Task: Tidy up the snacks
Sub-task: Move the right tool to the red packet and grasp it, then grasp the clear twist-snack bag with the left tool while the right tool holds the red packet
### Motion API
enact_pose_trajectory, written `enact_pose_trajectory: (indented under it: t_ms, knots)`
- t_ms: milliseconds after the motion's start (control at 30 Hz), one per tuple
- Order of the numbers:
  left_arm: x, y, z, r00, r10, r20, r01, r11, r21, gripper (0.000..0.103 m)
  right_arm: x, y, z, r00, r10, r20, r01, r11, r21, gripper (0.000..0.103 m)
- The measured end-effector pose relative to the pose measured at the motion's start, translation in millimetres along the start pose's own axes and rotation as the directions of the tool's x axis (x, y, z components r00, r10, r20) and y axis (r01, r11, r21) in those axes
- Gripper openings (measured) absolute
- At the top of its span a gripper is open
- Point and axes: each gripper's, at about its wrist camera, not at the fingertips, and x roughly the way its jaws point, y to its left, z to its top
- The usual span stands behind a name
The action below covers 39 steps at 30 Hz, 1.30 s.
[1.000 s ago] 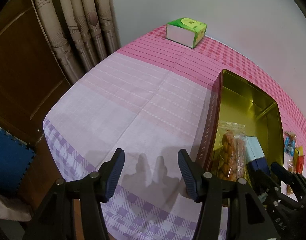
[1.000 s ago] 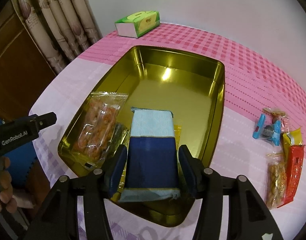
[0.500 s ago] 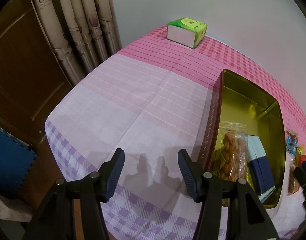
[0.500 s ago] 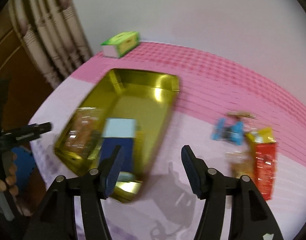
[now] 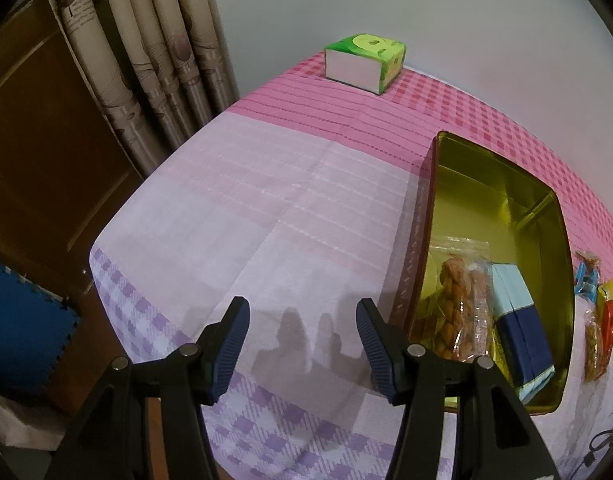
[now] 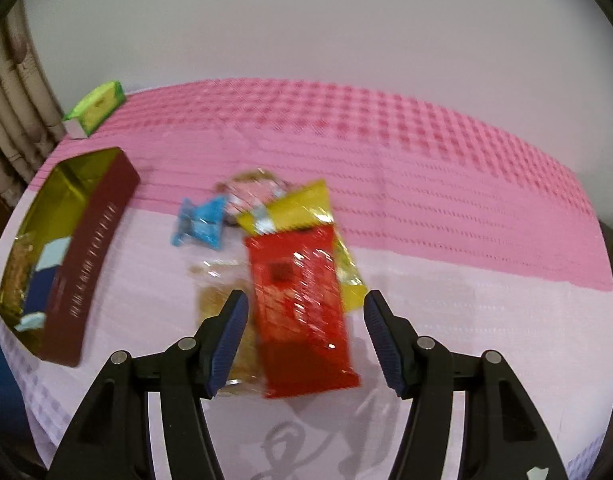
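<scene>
Between right tool [image 6: 306, 336] fingers: red packet [image 6: 302, 312]

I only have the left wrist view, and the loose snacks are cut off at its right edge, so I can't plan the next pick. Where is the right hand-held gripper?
Observer: The right hand-held gripper points at the loose pile. Its jaws have just been opening and stand open, with the red packet showing between them but not pressed.
Operator: What is under the red one?
Observer: A yellow packet sticks out at its far end.
Operator: Anything else in that pile?
Observer: A clear packet of pale biscuits seems to lie partly under the red packet's left edge, though the picture is blurred.
</scene>
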Motion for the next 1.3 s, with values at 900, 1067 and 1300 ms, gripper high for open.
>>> enact_pose_trajectory:
  t_ms: [900,1067,1300]
  knots:
    - [-41,-87,-19,0.997,-0.07,0.021,0.066,0.984,0.166,0.057,22,-2,-25,0.997,0.071,-0.032,-0.073,0.996,-0.045,0.041]
    - [-48,-133,-25,0.991,-0.135,0.006,0.13,0.963,0.235,0.057,18,-10,-33,0.997,0.068,-0.029,-0.069,0.997,-0.041,0.041]
    - [-54,-207,-42,0.971,-0.233,-0.059,0.239,0.909,0.341,0.057,12,-45,-45,1.0,0.024,-0.008,-0.024,1.0,0.02,0.041]
